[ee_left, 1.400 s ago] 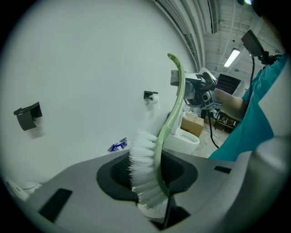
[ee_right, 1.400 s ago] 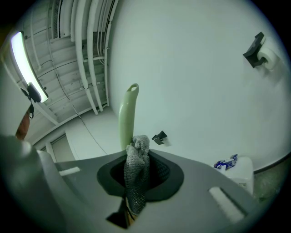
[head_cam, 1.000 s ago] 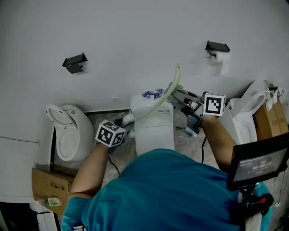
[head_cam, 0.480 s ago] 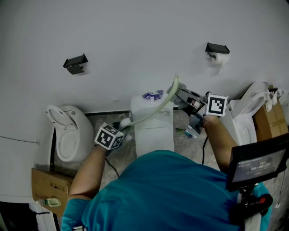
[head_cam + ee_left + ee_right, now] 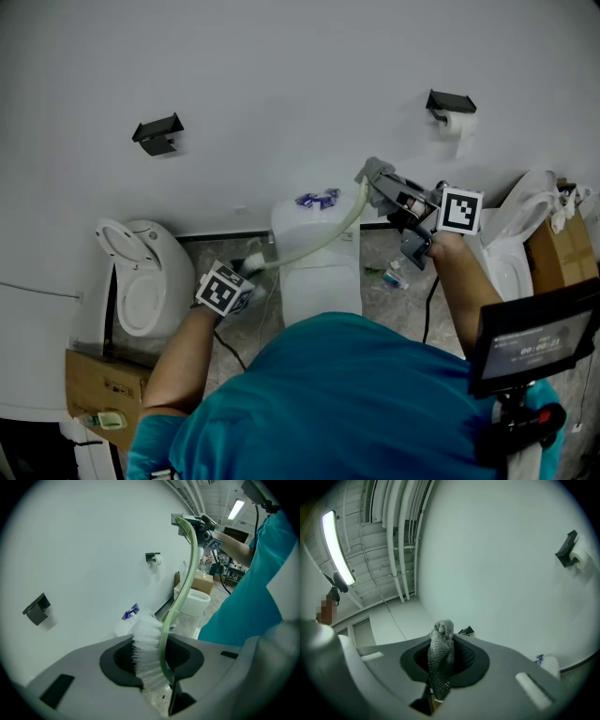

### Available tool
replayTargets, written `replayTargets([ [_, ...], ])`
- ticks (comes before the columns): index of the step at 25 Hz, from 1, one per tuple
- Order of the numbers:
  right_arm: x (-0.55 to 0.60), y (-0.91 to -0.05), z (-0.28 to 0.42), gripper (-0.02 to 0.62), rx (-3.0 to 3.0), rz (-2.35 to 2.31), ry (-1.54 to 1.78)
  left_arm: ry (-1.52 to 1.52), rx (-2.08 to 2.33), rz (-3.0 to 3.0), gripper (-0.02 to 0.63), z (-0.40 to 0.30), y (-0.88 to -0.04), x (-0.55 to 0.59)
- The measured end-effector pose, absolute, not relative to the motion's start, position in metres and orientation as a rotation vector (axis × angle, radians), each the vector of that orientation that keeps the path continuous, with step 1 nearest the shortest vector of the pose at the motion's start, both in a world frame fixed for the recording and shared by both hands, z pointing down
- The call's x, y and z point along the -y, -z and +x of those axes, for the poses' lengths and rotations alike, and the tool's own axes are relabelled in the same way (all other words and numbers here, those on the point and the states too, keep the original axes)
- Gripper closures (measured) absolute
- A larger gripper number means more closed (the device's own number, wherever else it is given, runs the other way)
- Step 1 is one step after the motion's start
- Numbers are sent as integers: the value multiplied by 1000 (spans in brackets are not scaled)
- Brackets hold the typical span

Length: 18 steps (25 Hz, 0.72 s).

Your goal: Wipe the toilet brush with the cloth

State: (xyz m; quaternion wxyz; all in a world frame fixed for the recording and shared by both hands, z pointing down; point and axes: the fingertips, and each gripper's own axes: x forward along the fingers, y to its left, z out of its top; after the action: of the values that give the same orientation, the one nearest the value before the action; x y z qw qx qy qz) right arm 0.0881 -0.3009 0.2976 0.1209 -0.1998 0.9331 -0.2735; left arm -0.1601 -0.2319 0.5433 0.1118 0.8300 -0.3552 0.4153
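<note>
The left gripper (image 5: pixel 157 670) is clamped on the toilet brush (image 5: pixel 149 651) right at the head end. White bristles stick up between the jaws, and the pale green handle (image 5: pixel 191 559) arcs up and away over the toilet tank (image 5: pixel 319 281). The right gripper (image 5: pixel 440 677) is pinched tight on a grey mesh cloth (image 5: pixel 441 651), which is all bunched up and poking out past the jaws. In the head view the cloth sits right at the far tip of the handle, up by the white wall (image 5: pixel 281 75), and it looks like it's touching the handle there. There's a toilet roll holder (image 5: pixel 452 103) on the wall just above the right gripper, and another toilet (image 5: pixel 145 272) off to the left.
</note>
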Motion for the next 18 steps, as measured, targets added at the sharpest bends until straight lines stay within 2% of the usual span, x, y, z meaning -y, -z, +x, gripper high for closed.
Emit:
replayTargets([
  [6,290,-242,90,565,-2875,-631,480,-1405,1259,2456,466,-174,-529,247],
  [11,264,-334,26,565,-3495,-834,-148,-1706,1483,2523,466,-169,-503,263],
  [15,251,-401,-33,565,-3797,-660,-434,-1934,1547,2646,466,-146,-482,273],
  [18,247,-433,-63,565,-3916,-439,-518,-2047,1551,2718,466,-127,-474,278],
])
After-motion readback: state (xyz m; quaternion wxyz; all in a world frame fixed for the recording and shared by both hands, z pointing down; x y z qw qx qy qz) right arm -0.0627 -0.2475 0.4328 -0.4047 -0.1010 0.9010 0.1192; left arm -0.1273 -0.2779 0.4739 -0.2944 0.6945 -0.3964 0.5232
